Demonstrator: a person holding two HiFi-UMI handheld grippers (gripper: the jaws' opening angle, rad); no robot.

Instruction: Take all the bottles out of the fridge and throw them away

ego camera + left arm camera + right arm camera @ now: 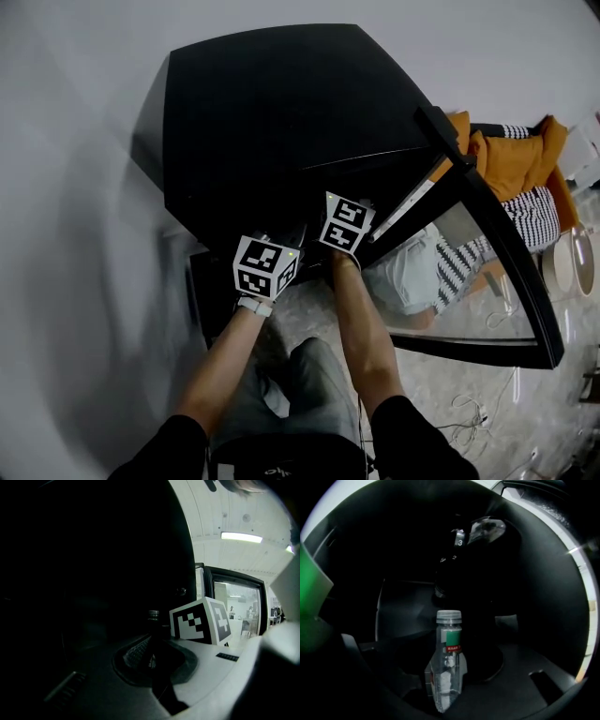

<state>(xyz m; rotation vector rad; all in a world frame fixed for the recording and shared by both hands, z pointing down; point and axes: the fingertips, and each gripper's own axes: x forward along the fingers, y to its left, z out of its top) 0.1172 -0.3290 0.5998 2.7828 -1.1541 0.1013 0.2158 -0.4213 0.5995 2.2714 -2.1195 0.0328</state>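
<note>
Two tongs reach side by side into the black fridge (pixel 281 112), whose glass door (pixel 511 281) stands swung open on the person's right. The right tongs (pixel 446 691) are clenched on a clear bottle (pixel 449 663). The bottle stands nearly upright between the jaws, inside the dark fridge, with a grey cap (pixel 449 616) on top and a green band (pixel 453 637) just under its neck. The left tongs (pixel 151 656) seem clenched on a dark bottle (pixel 153 625), whose capped neck rises between the jaws with a ribbed pad against its left side. That view is very dim, so the grip is not certain. Just beyond the dark bottle sits the marker cube (pixel 201 620) of the right tongs, with the open door behind it. From the head view, both forearms run from dark sleeves toward the fridge's opening. Orange cushions (pixel 511 155) show past the door, and the fridge stands on a pale grey floor (pixel 75 281).
</note>
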